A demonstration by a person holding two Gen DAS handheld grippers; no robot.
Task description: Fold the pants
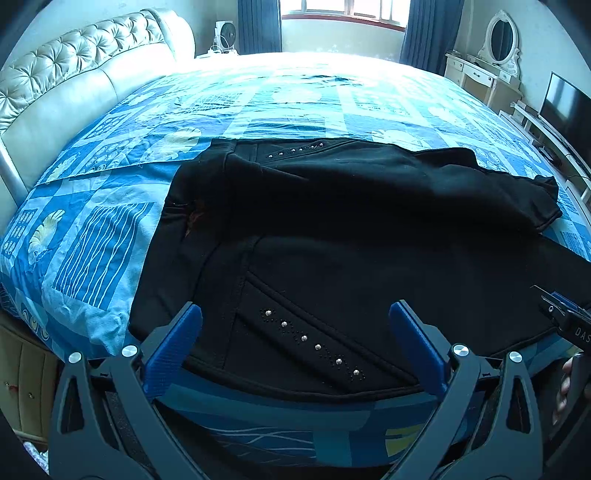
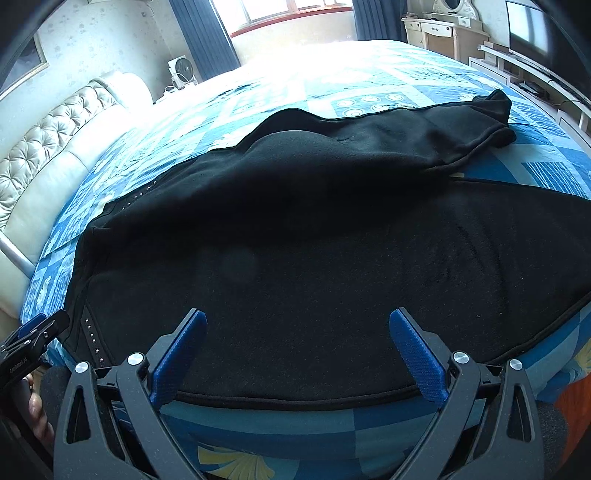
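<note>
Nearest in each wrist view, the left gripper [image 1: 295, 325] and the right gripper [image 2: 297, 332] hover with their blue fingers spread wide and nothing between them, both poised over the near edge of the black pants [image 1: 332, 229]. Under the left gripper lies the waistband end of the pants, with a slanted pocket seam trimmed by a row of silver studs [image 1: 317, 347]; under the right gripper lies the plain fleecy cloth of the near leg. The right gripper's tip also shows at the right edge of the left view, with fingers of a hand [image 1: 563, 391] just below it. The pants lie spread flat on a blue patterned bedspread [image 1: 92, 236], close to its near edge, waistband toward the cream tufted headboard [image 1: 74, 74]. Beyond the near leg, the far leg angles away from the headboard, its cuff [image 2: 495, 118] rumpled. Past the pants the bedspread runs to a bright window with dark blue curtains [image 1: 428, 29], a small white fan [image 1: 225, 33] near the headboard, and a white dressing table with an oval mirror [image 1: 500, 37].
</note>
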